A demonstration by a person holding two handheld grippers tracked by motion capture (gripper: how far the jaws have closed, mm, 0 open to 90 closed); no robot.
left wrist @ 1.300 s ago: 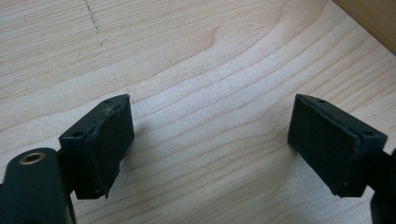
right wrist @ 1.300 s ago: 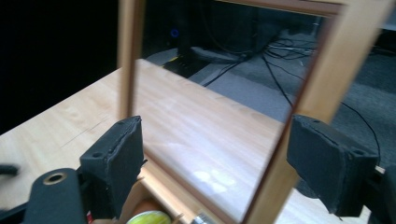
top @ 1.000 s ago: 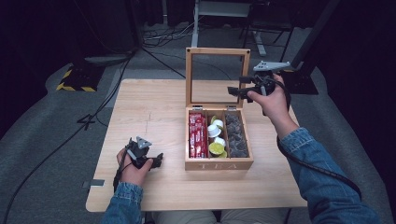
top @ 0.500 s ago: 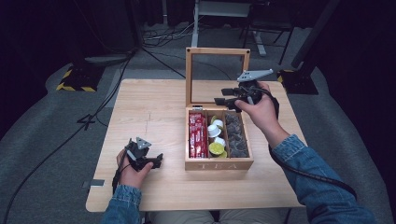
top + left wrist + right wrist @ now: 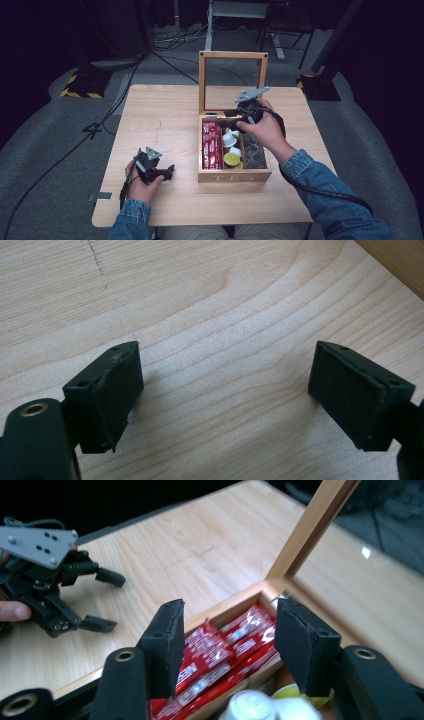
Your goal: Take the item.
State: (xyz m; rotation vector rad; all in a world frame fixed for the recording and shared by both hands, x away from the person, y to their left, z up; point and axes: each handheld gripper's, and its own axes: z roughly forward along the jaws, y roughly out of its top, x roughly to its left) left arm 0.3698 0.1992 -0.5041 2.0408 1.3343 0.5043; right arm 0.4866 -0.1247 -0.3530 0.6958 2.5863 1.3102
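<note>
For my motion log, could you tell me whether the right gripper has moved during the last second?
Yes. The right gripper has moved leftward, from beside the lid's right edge to over the tea box.

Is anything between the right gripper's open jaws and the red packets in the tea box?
Nothing visible. The right gripper hangs open above the red packets in the wooden box; the glass lid stands upright behind, clear of the path.

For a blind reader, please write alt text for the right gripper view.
The right tool, jaws open, hovers over red packets in an open wooden box. The left tool rests farther off on the table.
</note>
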